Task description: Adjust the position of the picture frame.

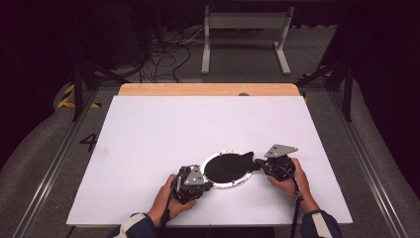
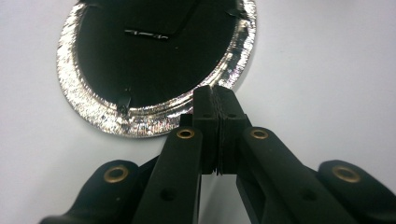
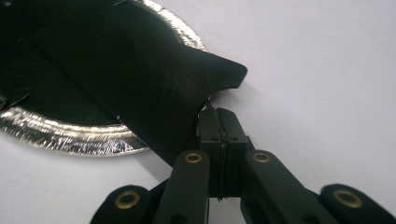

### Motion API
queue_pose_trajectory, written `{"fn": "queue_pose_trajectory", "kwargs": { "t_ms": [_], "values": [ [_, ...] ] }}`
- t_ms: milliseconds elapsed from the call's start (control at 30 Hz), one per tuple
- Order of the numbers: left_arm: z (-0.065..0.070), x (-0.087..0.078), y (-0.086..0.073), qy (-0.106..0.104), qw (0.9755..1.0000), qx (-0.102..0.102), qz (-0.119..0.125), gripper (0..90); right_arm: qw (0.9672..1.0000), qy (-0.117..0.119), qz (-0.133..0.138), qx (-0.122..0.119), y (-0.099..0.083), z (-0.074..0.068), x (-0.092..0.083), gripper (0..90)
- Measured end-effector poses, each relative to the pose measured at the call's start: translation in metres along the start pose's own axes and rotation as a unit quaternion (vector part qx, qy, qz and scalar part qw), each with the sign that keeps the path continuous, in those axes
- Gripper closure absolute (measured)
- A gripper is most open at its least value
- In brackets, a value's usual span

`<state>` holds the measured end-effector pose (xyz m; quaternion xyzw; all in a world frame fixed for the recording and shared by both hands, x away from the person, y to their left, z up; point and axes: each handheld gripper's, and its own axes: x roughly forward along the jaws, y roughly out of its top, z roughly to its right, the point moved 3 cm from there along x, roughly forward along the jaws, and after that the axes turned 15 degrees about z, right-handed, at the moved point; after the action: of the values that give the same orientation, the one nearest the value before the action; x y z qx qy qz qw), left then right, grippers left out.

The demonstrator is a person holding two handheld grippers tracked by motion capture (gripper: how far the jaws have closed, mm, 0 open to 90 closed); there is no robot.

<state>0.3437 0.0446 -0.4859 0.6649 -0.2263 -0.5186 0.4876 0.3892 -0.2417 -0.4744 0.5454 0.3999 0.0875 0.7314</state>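
High view: your left gripper sits at the near-left rim of the round silver foil plate with a black inside. Your right gripper meets the black flat sheet flap that sticks out past the plate's right rim. The plate lies between the two grippers on the white table board.

Left gripper view: your left gripper has its jaws clenched together, tips touching the crinkled foil rim of the plate just ahead. Whether rim foil is pinched between the pads, you cannot tell here.

Right gripper view: your right gripper has its jaws pressed tight, grasping the edge of the black flap. The flap rises from the tips up and left, lying over the plate's rim.
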Motion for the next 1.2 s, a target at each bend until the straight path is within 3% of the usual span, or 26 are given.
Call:
{"fn": "queue_pose_trajectory", "kwargs": {
  "t_ms": [200,600,667,700,800,867,933,1033,1100,1200],
  "values": [
    [-0.017,-0.007,-0.004,0.029,0.9994,-0.017,0.001,87.7,0.9998,0.018,-0.002,-0.012,0.002,-0.012,0.0,90.0],
    [-0.038,-0.019,-0.01,0.072,0.997,-0.027,-0.004,86.7,0.9974,0.066,-0.006,-0.03,0.001,-0.037,-0.005,90.0],
    [-0.038,-0.021,-0.01,0.068,0.9971,-0.034,-0.003,87.9,0.9969,0.07,-0.007,-0.037,0.001,-0.039,-0.005,90.0],
    [-0.035,-0.022,-0.009,0.055,0.9978,-0.037,-0.001,89.6,0.9968,0.068,-0.004,-0.042,0.003,-0.038,-0.007,90.0],
    [-0.026,-0.022,-0.005,0.031,0.999,-0.031,0.001,90.0,0.9981,0.039,0.015,-0.044,0.009,-0.032,-0.011,90.0],
    [-0.016,-0.018,-0.001,0.005,0.9997,-0.022,-0.003,90.0,0.9987,0.018,0.03,-0.038,0.014,-0.025,-0.013,90.0],
    [-0.007,-0.013,0.001,-0.01,0.9999,-0.002,-0.009,90.0,0.9985,-0.003,0.04,-0.037,0.019,-0.018,-0.009,90.0],
    [0.003,-0.005,0.003,-0.019,0.9998,0.0,-0.011,90.0,0.9983,-0.016,0.039,-0.042,0.021,-0.013,0.003,90.0],
    [0.004,-0.002,0.002,-0.02,0.9997,0.0,-0.012,90.0,0.9985,-0.013,0.036,-0.04,0.021,-0.013,0.006,90.0],
    [0.005,0.003,0.003,-0.018,0.9998,-0.003,-0.007,89.3,0.9981,-0.018,0.023,-0.055,0.021,-0.014,0.016,90.0]
  ]
}}
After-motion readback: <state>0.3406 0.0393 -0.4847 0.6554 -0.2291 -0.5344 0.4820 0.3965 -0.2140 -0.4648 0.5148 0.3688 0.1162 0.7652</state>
